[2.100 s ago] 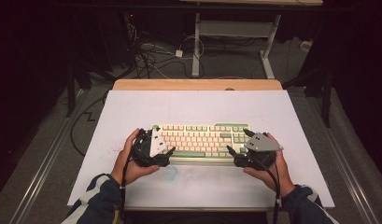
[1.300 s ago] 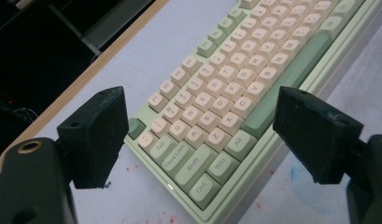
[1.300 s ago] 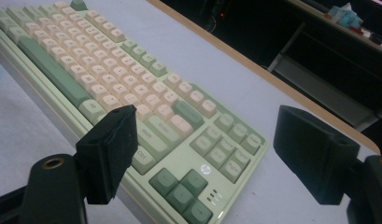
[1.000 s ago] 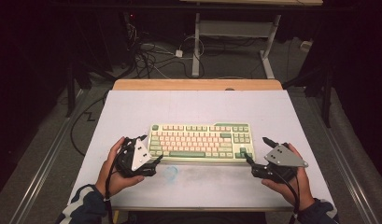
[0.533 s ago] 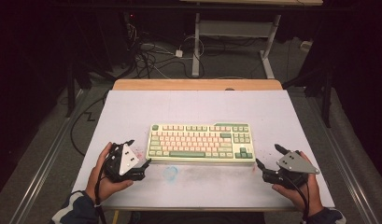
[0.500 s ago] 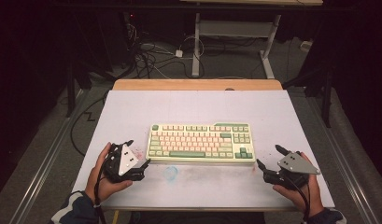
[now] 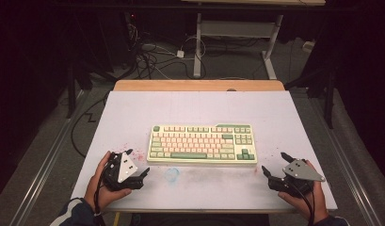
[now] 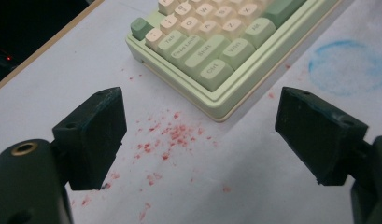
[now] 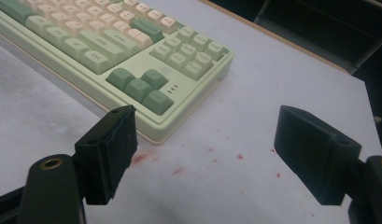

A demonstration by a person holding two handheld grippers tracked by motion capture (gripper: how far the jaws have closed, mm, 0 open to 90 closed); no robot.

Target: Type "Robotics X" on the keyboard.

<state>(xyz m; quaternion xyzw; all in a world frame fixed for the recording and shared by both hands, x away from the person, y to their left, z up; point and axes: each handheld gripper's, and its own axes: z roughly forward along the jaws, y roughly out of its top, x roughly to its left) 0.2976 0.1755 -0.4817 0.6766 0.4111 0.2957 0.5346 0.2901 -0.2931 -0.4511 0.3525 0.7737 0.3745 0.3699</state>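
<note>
both grippers are off the keyboard (image 7: pixel 202 143) now: left gripper (image 7: pixel 136 165) and right gripper (image 7: pixel 273 165) pulled back near counter (image 7: pixel 133 113) edge, fingers open, empty. placement looks finished.

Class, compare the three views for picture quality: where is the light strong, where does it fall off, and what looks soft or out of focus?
High view: the table is evenly lit, the floor and room beyond fall into near black. Left gripper view: the keyboard legends read slightly soft, and the near black jaws show little surface detail. Right gripper view: the far keys blur, the table's far edge meets darkness, no strong glare.
</note>
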